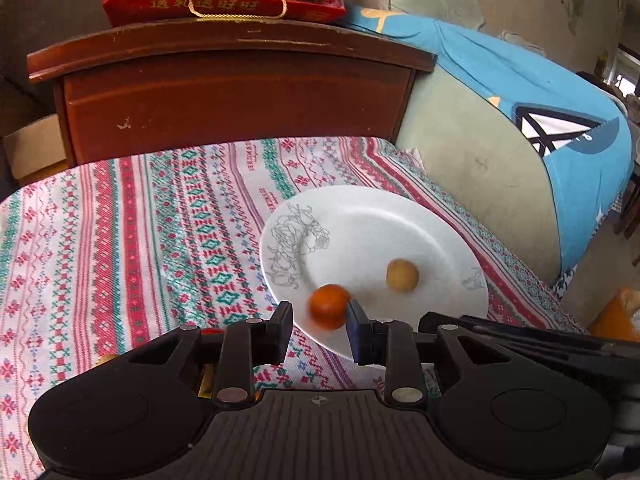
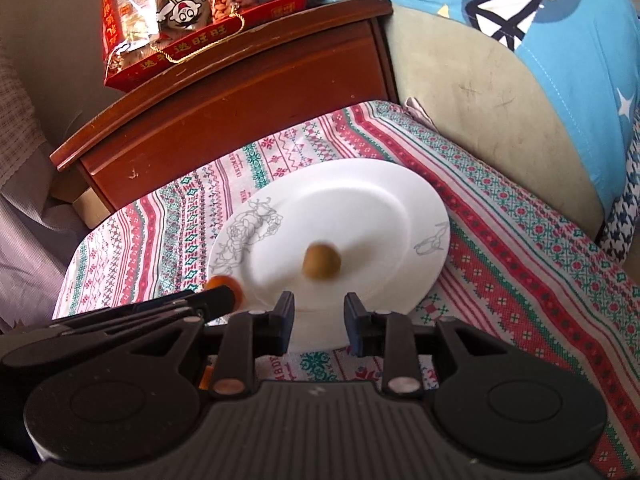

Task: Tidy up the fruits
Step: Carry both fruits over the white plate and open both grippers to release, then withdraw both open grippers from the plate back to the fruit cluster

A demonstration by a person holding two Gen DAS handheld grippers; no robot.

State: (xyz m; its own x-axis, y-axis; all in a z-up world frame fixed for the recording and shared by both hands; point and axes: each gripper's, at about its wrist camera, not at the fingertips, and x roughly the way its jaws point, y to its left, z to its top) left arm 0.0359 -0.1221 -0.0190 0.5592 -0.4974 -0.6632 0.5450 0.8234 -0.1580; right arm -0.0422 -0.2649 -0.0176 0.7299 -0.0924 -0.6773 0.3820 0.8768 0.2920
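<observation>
A white round ceramic plate [image 1: 372,232] sits on the patterned counter. The left gripper [image 1: 319,322] stands released around a blurred orange fruit [image 1: 329,306] at the plate's near rim. The right gripper [image 2: 319,314] is released, empty; a yellow-brown round fruit [image 2: 321,261] lies mid-plate.

Matte black plastic throughout on the left gripper [image 1: 319,326] and the right gripper [image 2: 319,322]. Behind the jaws, a ribbed centre plate stamped with a small round mark. To either side of the jaws, a broad round housing with a shallow disc. Silver and copper-toned rivets on the link bars. Dark blue pads [image 2: 351,322] lining the inner faces of the jaws.
</observation>
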